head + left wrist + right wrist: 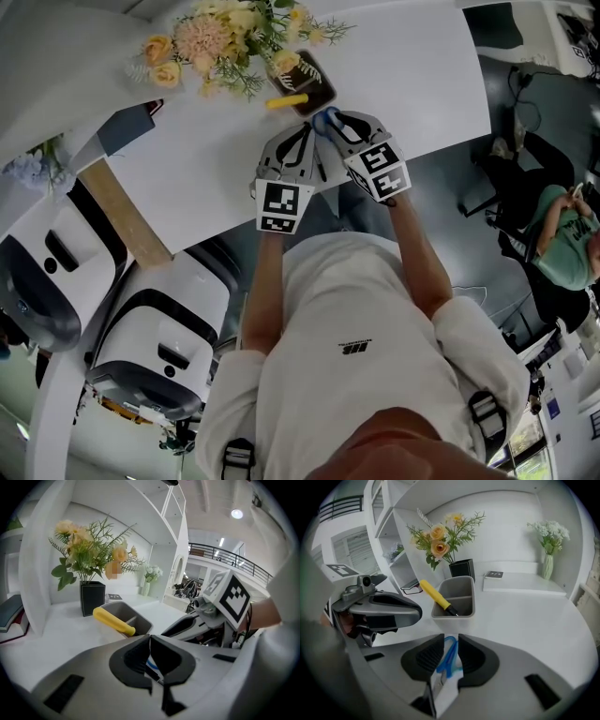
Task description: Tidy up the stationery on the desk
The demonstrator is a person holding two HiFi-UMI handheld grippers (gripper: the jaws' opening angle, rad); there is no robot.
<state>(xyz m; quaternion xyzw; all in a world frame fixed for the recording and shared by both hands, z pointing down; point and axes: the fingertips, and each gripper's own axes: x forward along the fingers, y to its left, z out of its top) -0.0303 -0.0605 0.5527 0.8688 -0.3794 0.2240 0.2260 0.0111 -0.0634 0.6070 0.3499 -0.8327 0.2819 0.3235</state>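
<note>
My right gripper (330,121) (450,638) is shut on a blue-handled item (449,656) (324,115), apparently scissors. Its blue loops sit between the pads and a white and metal part runs back toward the camera. My left gripper (307,129) (150,638) hovers just left of it with its jaw tips touching. A sliver of white and blue shows low between its pads, and I cannot tell what it is. Just beyond both stands a grey organizer bin (453,615) (138,619) (325,79). A yellow-handled tool (433,594) (114,621) (286,100) leans out of it.
A black vase (92,598) (462,567) of yellow flowers (223,37) stands behind the bin. Books (9,615) lie at the far left, with a small notebook (493,574) and a white vase (547,566) at the right. White chairs (159,347) stand left of me. A person (562,234) sits at the right.
</note>
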